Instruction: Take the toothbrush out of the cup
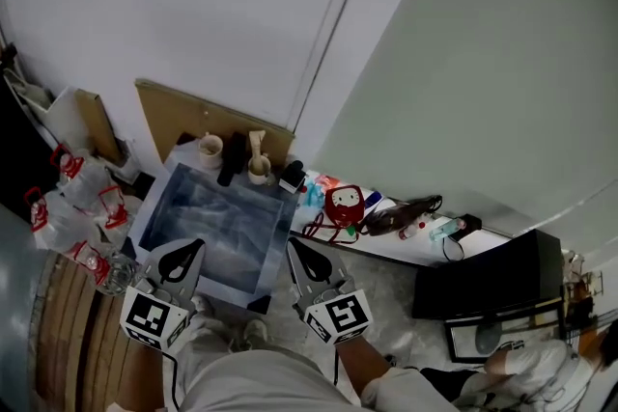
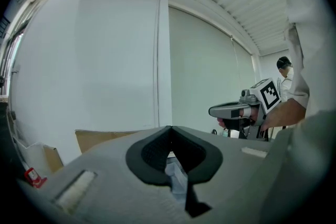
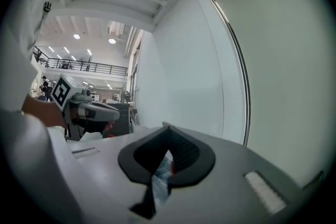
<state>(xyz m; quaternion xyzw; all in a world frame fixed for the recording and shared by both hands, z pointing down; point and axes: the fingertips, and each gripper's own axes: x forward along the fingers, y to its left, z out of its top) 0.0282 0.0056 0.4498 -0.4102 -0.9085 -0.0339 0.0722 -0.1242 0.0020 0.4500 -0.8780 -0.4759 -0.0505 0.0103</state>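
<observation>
One cup holds pale stick; details too small.

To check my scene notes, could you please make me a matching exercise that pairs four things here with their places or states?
Things:
1 cup holding the toothbrush
2 cardboard sheet
3 red pouch
4 left gripper

Places or states:
A right of the table
B jaws shut
C leaning against the wall
D at the table's far edge

Pairs: 1-D, 2-C, 3-A, 4-B
</observation>
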